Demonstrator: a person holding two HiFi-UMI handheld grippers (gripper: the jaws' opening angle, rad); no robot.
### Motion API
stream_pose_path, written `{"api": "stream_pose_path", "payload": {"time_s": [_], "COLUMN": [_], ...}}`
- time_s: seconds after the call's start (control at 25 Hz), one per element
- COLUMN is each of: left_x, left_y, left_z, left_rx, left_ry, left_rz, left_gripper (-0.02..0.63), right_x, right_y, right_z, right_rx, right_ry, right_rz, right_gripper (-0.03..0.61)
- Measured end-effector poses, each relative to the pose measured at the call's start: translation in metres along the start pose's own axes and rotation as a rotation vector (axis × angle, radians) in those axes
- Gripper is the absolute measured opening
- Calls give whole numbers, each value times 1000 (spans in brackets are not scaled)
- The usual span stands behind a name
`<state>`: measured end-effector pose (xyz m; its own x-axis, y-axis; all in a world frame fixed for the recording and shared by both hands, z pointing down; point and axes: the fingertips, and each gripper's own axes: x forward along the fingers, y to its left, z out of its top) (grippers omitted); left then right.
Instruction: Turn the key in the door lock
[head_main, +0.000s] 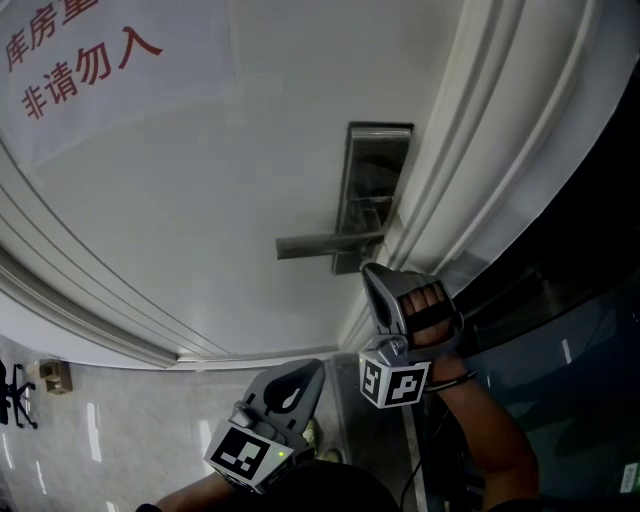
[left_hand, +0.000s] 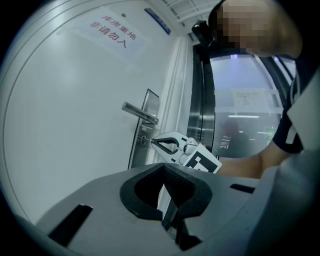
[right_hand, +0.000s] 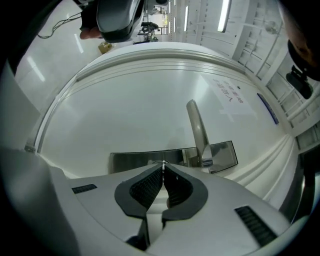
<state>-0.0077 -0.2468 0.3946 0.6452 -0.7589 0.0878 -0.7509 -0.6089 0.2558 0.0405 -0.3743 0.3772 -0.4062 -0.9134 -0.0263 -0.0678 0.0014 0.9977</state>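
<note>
Right gripper (right_hand: 163, 166): clamping shut on the key (right_hand: 163, 162), gripping its head for turning leverage.
Key: sitting in the lock plate (head_main: 372, 190), below the handle (head_main: 325, 243).
Left gripper (left_hand: 163, 167): jaws together, empty, idling low, away from the door (head_main: 200, 200).

Head view: behind both tools, facing the flat white door (head_main: 200, 200); right tool (head_main: 370, 272) ahead, left tool (head_main: 318, 366) nearer the camera.
Left tool view: set back, looking sidelong along the door.
Right tool view: close against the upright steel lock plate (right_hand: 135, 160).
Shared: lock plate and grey metal lever handle (head_main: 320, 243), in all three.
</note>
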Motion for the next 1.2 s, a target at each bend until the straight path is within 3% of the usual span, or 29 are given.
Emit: {"api": "stream_pose_path", "payload": {"time_s": [0.32,1.2], "left_x": [-1,-5], "left_y": [-1,10], "left_z": [0,1], "left_rx": [-6,-26], "left_ry": [-3,-11], "left_rz": [-11,6], "left_gripper": [6,5], "right_x": [4,32], "right_y": [3,1], "right_z": [2,-3], "right_rx": [-75,-69], "right_ry": [21,21], "right_rz": [15,28], "right_gripper": [21,21]}}
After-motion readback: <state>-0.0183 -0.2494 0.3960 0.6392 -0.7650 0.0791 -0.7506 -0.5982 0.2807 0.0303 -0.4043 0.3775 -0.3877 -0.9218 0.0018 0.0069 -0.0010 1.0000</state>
